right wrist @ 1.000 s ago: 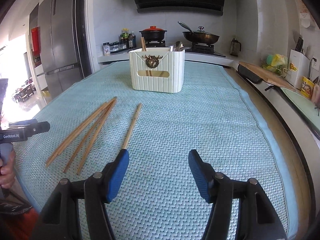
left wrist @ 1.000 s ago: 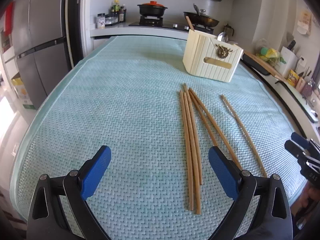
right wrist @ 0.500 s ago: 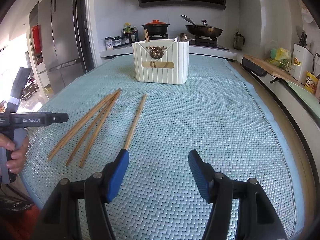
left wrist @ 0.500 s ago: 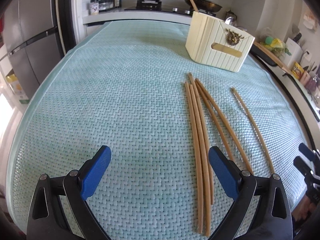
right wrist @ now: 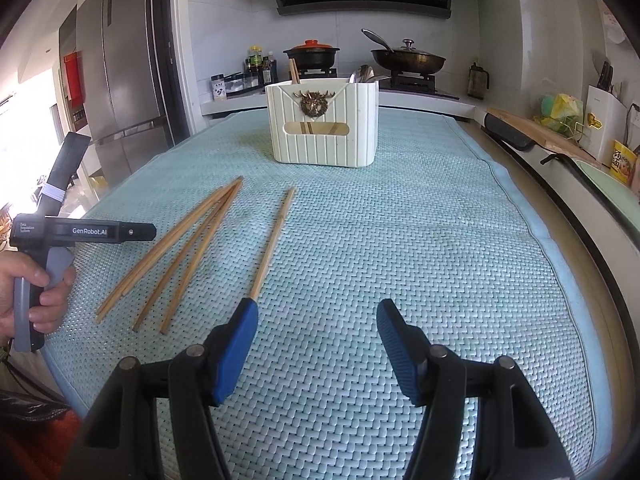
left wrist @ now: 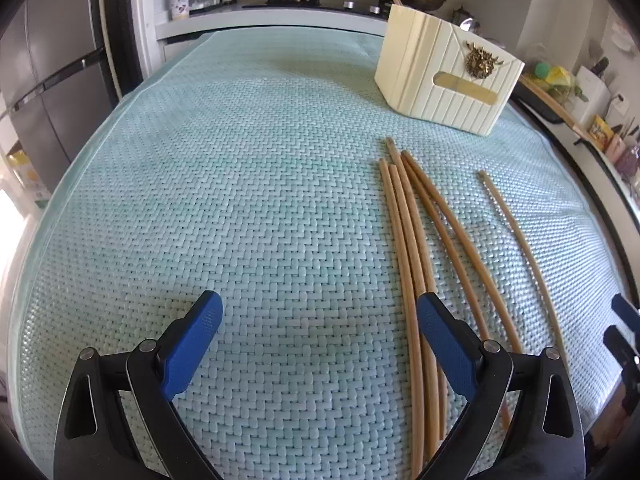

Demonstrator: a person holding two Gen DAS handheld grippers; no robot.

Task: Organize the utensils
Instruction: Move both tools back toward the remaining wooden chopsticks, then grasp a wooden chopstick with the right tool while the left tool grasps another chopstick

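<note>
Hovering wide-open: left gripper (left wrist: pixel 318 320) by chopsticks (left wrist: pixel 404 240), right gripper (right wrist: pixel 316 320) empty.

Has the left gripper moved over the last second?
Yes. The left gripper has advanced toward the cream utensil holder, which looms larger, and tipped down over the bunched chopsticks.

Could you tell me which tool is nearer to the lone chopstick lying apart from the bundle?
Right. The right tool has its left fingertip beside the lone chopstick; the left tool sits over by the bundle.
</note>
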